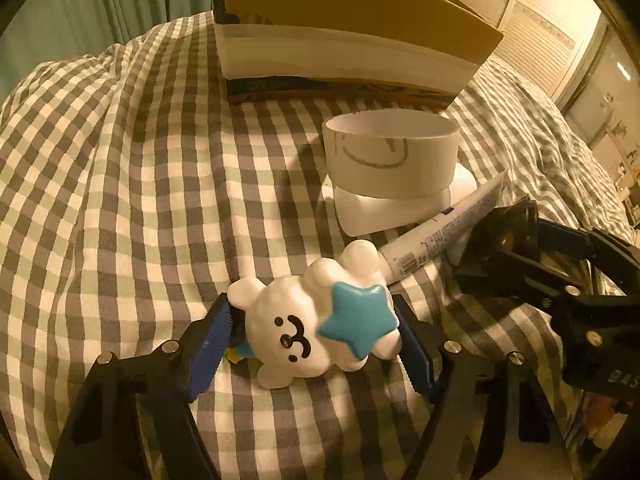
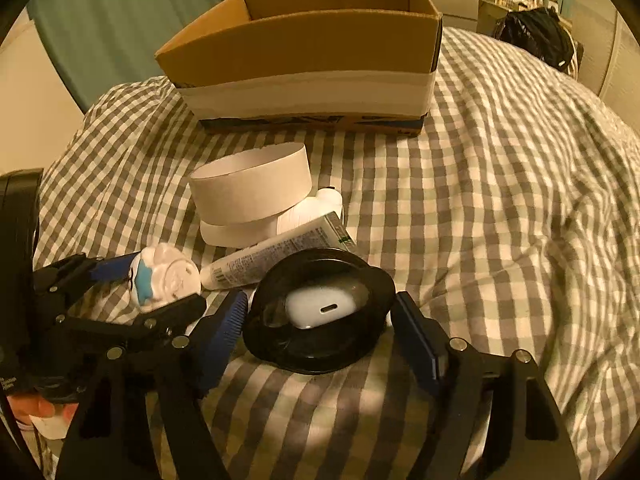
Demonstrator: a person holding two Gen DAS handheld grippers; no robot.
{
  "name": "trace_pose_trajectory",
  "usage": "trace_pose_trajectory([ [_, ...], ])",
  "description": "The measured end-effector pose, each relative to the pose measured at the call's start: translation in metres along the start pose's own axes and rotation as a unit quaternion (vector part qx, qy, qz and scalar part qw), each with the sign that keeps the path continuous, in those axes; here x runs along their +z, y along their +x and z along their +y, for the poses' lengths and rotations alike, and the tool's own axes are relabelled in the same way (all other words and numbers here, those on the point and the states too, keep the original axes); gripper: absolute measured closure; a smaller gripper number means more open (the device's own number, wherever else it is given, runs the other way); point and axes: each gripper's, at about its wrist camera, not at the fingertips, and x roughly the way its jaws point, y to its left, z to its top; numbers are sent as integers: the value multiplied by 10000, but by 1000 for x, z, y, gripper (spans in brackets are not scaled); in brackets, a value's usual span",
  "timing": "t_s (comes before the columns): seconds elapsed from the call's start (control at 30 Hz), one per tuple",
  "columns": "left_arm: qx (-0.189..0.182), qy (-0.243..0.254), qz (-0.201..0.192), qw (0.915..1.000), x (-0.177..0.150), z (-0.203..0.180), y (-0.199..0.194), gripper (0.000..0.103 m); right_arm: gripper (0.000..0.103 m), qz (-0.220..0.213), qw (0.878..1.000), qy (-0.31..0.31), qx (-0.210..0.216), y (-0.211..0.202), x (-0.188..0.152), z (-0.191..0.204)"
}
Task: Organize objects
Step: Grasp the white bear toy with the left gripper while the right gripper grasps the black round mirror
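Observation:
A white bear toy (image 1: 316, 320) with a blue star lies on the checked bedspread between the blue pads of my left gripper (image 1: 316, 332), which touch its sides. It also shows in the right wrist view (image 2: 164, 280). My right gripper (image 2: 320, 328) straddles a black dish (image 2: 320, 312) that holds a white earbud case (image 2: 324, 306); its jaws stand at the dish's sides. A white tube (image 2: 276, 254) lies just behind the dish. A white paper ring (image 2: 252, 192) sits on a white base. An open cardboard box (image 2: 312, 60) stands at the back.
The checked bedspread (image 2: 500, 200) is rumpled, with a broad stretch to the right of the objects. Green curtains (image 2: 140, 12) hang behind the box. A dark bag (image 2: 536, 36) lies at the far right of the bed.

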Motion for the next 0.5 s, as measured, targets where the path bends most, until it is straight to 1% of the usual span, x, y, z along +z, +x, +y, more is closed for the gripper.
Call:
trace_pose_trajectory([
  [0.03, 15, -3, -12, 10000, 0, 0, -1, 29, 29, -36, 10000, -4, -18, -3, 0, 1],
  [0.17, 67, -7, -77, 9999, -3, -1, -8, 30, 30, -249, 9995, -96, -144, -19, -1, 5],
  [0.37, 6, -63, -157, 9999, -10, -2, -25, 31, 30, -484, 9987, -101, -140, -39, -6, 10],
  [0.5, 69, -68, -224, 9997, -15, -9, -36, 31, 30, -590, 9981, -126, -142, -48, -10, 13],
])
